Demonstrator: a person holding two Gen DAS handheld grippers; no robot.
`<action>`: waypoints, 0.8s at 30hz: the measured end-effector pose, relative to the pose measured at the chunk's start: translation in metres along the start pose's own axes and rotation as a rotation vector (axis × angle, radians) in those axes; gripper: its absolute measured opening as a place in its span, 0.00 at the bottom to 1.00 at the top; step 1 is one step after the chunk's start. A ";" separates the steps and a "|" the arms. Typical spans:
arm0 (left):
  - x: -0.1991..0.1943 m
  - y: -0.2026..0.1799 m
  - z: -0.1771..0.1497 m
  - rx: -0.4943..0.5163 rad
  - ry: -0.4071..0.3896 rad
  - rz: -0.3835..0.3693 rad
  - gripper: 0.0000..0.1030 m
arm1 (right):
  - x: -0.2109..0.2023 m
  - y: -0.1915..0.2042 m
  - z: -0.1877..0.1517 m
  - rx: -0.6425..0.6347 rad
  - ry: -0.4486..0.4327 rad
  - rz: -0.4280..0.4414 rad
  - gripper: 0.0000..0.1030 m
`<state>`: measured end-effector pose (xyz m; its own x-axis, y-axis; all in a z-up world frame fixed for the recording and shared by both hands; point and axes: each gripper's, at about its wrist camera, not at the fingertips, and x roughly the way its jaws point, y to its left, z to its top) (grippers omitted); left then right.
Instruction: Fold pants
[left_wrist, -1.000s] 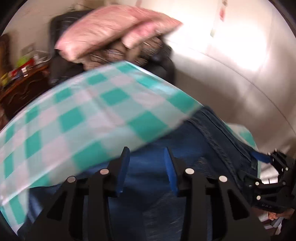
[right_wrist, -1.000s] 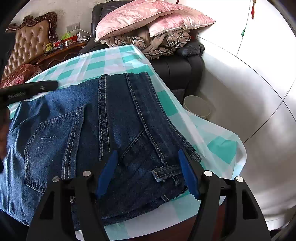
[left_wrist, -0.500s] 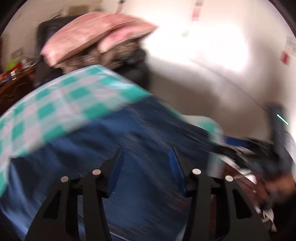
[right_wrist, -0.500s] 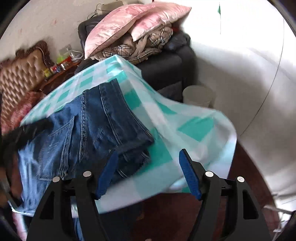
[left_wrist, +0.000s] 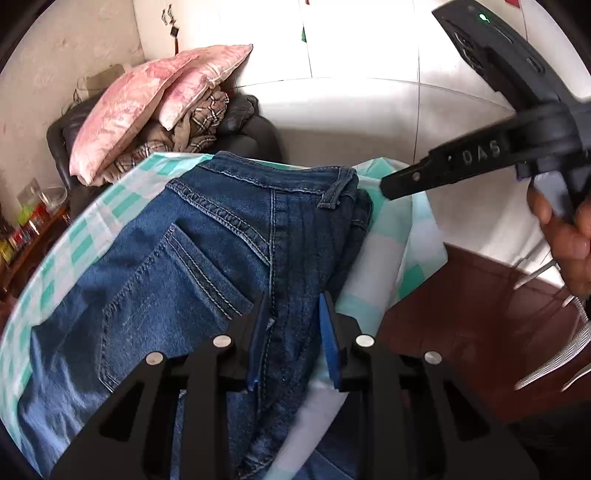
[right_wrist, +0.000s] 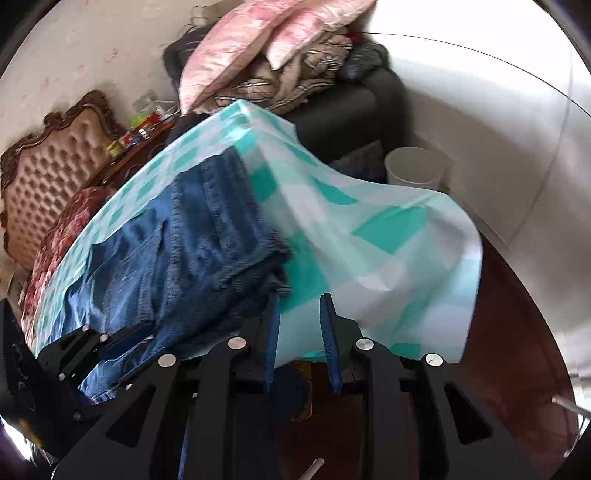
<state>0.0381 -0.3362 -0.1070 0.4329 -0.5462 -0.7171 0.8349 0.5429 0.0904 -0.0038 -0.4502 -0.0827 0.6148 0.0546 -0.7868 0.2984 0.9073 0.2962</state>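
Blue jeans (left_wrist: 207, 266) lie folded on a table under a teal-and-white checked cloth (left_wrist: 388, 266), back pocket up, waistband at the far end. My left gripper (left_wrist: 291, 332) hovers low over the jeans' centre seam, jaws open and empty. In the right wrist view the jeans (right_wrist: 192, 251) lie left of centre. My right gripper (right_wrist: 297, 332) is open and empty, off the table's corner over the hanging cloth (right_wrist: 369, 236). The right gripper also shows in the left wrist view (left_wrist: 480, 162), held in a hand at the upper right. The left gripper shows at the lower left of the right wrist view (right_wrist: 110, 343).
A dark armchair (right_wrist: 354, 110) piled with pink pillows (left_wrist: 147, 103) and plaid blankets stands beyond the table. A white bin (right_wrist: 417, 166) stands on the pale floor beside it. A tufted headboard (right_wrist: 48, 177) and a cluttered wooden side table (right_wrist: 140, 129) are at the left.
The right gripper has pulled back off the jeans' waistband to beyond the table corner, its jaws narrower. The left gripper has swung right, from the bare cloth to over the jeans.
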 end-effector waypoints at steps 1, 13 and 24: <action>-0.004 0.007 0.000 -0.049 -0.012 -0.082 0.28 | 0.001 0.007 0.001 -0.027 -0.001 0.005 0.27; -0.004 -0.003 0.003 0.026 -0.021 -0.042 0.44 | 0.023 0.013 0.005 -0.109 0.042 -0.033 0.29; 0.027 -0.006 0.024 0.032 -0.025 -0.014 0.02 | 0.023 0.012 0.005 -0.156 0.056 -0.004 0.04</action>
<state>0.0532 -0.3692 -0.1108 0.4289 -0.5701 -0.7007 0.8515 0.5142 0.1028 0.0175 -0.4402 -0.0945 0.5708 0.0704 -0.8181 0.1808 0.9611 0.2088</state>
